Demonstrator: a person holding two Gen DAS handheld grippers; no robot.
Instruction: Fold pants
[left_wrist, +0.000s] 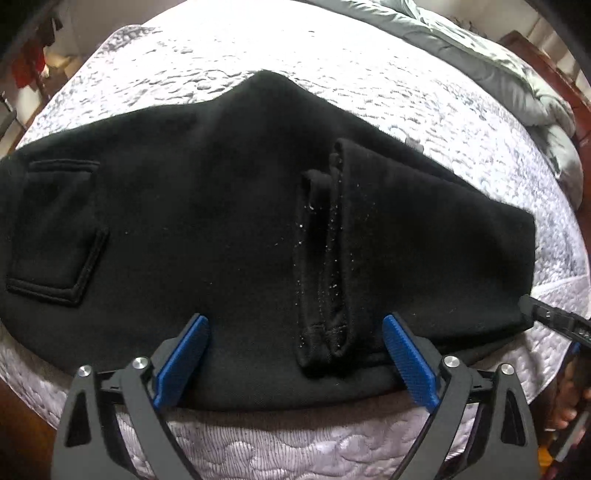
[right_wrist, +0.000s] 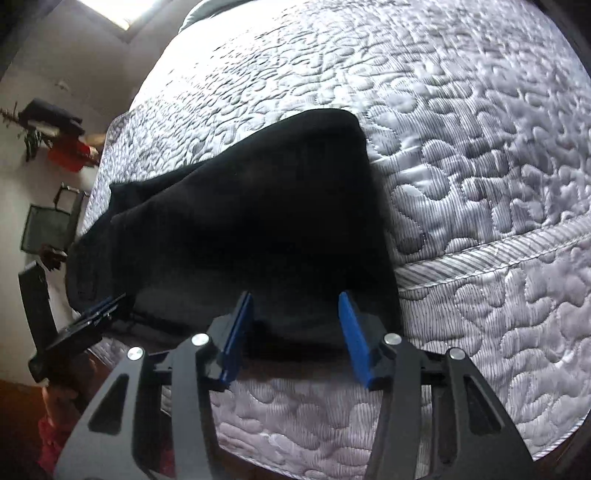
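Black pants (left_wrist: 221, 221) lie folded on the quilted mattress (left_wrist: 332, 92), with a back pocket (left_wrist: 55, 229) at the left and leg cuffs (left_wrist: 325, 277) laid over the middle. My left gripper (left_wrist: 295, 354) is open, its blue pads (left_wrist: 181, 362) either side of the near edge of the pants by the cuffs. In the right wrist view the pants (right_wrist: 258, 221) reach the mattress edge. My right gripper (right_wrist: 295, 332) is open at the near right corner of the pants. The right gripper shows at the right edge of the left wrist view (left_wrist: 554, 321); the left gripper shows at the left of the right wrist view (right_wrist: 96, 314).
A grey duvet (left_wrist: 498, 62) is bunched at the far right of the bed. A wooden bed frame (left_wrist: 546, 62) runs behind it. Red clothes (right_wrist: 70, 155) and a dark chair (right_wrist: 48, 229) stand by the wall at left. The mattress seam (right_wrist: 480, 262) runs along its edge.
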